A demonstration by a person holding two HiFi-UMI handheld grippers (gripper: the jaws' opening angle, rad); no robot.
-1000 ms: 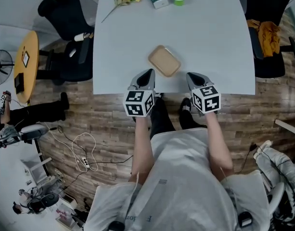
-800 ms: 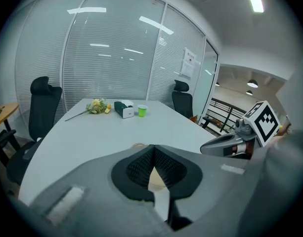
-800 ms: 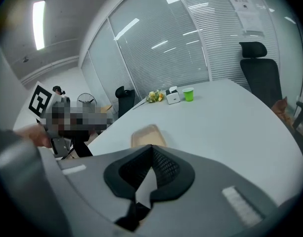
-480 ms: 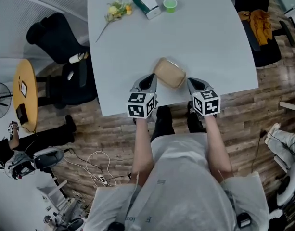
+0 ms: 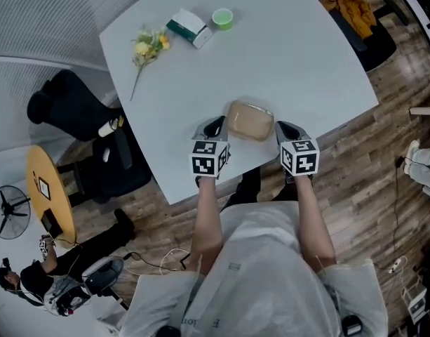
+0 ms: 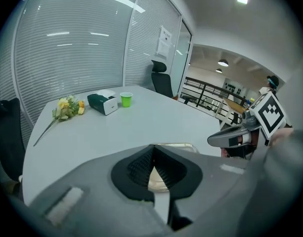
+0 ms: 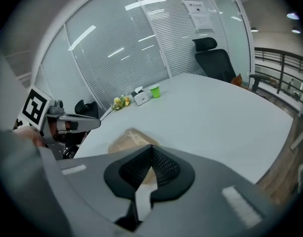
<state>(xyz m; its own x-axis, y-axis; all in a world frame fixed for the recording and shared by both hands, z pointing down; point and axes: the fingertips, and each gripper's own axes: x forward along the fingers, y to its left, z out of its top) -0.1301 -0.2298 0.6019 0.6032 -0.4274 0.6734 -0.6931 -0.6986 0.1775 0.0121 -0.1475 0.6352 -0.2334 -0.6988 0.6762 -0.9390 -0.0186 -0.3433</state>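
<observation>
A shallow tan tray [image 5: 251, 120] lies on the white table [image 5: 285, 62] near its front edge. My left gripper [image 5: 213, 128] hovers just left of the tray, jaws shut and empty. My right gripper [image 5: 285, 130] is just right of it, also shut on nothing. In the left gripper view the tray's rim [image 6: 177, 146] shows right above the closed left gripper [image 6: 152, 149], and the right gripper [image 6: 236, 137] reaches in from the right. In the right gripper view the tray [image 7: 125, 140] sits left of the closed right gripper [image 7: 151, 150], with the left gripper [image 7: 74, 123] beyond it.
At the table's far side lie a yellow flower sprig [image 5: 147, 48], a green-and-white box [image 5: 186, 27] and a green cup [image 5: 222, 18]. A black office chair [image 5: 71, 107] stands at the left, another with an orange cloth [image 5: 355, 7] at the upper right. Wooden floor lies below.
Both grippers have come forward over the table edge and now flank the tray. The views have swung round, so the table looks turned. Both jaws stay shut.
</observation>
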